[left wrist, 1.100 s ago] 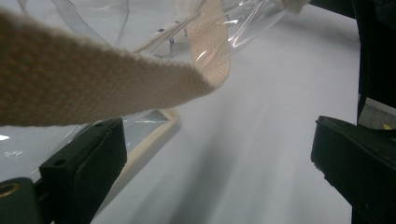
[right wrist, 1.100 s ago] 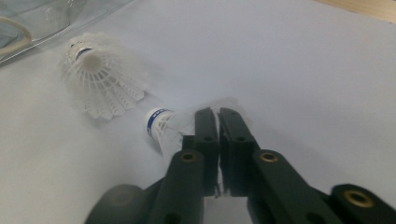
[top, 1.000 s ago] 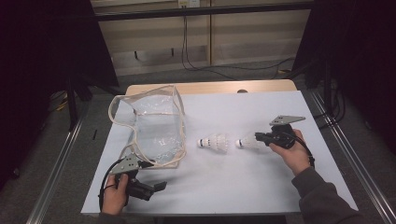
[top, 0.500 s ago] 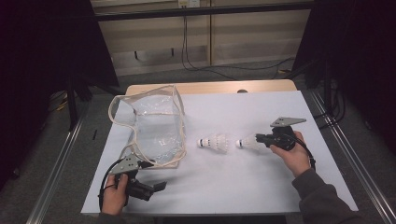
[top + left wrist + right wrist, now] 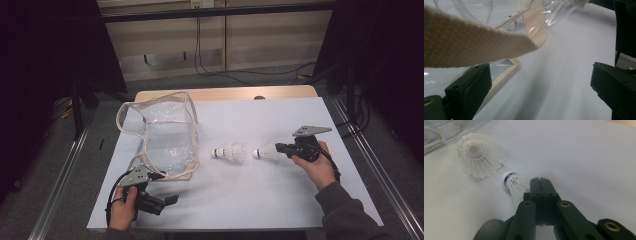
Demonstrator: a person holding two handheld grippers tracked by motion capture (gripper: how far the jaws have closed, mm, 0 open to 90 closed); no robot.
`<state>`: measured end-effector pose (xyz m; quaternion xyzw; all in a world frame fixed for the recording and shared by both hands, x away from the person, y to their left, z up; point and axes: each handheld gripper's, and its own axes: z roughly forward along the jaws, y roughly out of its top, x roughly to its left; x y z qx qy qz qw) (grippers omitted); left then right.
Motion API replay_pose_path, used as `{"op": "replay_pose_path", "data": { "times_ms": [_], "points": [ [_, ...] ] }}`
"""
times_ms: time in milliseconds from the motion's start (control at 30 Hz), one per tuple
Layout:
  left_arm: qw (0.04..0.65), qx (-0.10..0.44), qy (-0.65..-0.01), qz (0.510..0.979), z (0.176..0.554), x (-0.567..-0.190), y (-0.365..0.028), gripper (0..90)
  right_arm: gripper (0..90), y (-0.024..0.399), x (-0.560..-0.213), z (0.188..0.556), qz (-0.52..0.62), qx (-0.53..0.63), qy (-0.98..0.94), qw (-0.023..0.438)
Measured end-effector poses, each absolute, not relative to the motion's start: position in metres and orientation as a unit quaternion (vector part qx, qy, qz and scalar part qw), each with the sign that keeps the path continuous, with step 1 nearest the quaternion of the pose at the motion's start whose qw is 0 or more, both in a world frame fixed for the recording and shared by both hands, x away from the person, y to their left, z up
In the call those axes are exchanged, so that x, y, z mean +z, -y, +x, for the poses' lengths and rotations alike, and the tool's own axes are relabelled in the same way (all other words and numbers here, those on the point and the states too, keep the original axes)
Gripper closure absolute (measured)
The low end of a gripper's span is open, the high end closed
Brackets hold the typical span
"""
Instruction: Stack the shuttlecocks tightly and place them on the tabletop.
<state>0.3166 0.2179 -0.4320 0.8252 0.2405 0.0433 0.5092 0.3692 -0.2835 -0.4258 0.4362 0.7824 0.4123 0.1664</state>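
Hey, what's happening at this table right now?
A person holds a gripper in each hand. The right gripper is shut on the skirt of one shuttlecock, with a second shuttlecock lying just beyond it on the white table. The left gripper sits open near the corner of a clear plastic bag, gripping nothing.

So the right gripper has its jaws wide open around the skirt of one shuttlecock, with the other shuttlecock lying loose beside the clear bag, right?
Not quite: the right gripper has its jaws shut on that shuttlecock, as the right gripper view shows. The other shuttlecock does lie loose beside the clear bag.
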Motion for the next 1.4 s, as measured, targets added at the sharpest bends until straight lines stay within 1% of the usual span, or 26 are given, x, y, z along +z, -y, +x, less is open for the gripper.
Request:
{"op": "replay_pose_path", "data": {
  "times_ms": [233,400,567,933,1400],
  "points": [
    [0.511,0.042,-0.24,0.825,0.317,-0.432,-0.218,3.5,85.0,0.287,-0.426,0.367,0.44,0.411,-0.78,0.169],
    [0.509,0.044,-0.239,0.826,0.317,-0.432,-0.217,3.5,79.8,0.289,-0.424,0.363,0.437,0.407,-0.782,0.178],
    [0.509,0.043,-0.24,0.826,0.317,-0.432,-0.218,3.5,78.1,0.292,-0.421,0.36,0.434,0.414,-0.779,0.181],
    [0.509,0.042,-0.24,0.826,0.317,-0.432,-0.218,3.6,70.3,0.297,-0.411,0.355,0.432,0.428,-0.772,0.186],
    [0.51,0.042,-0.241,0.824,0.317,-0.432,-0.217,3.5,49.9,0.29,-0.409,0.349,0.423,0.443,-0.773,0.169]
  ]
}}
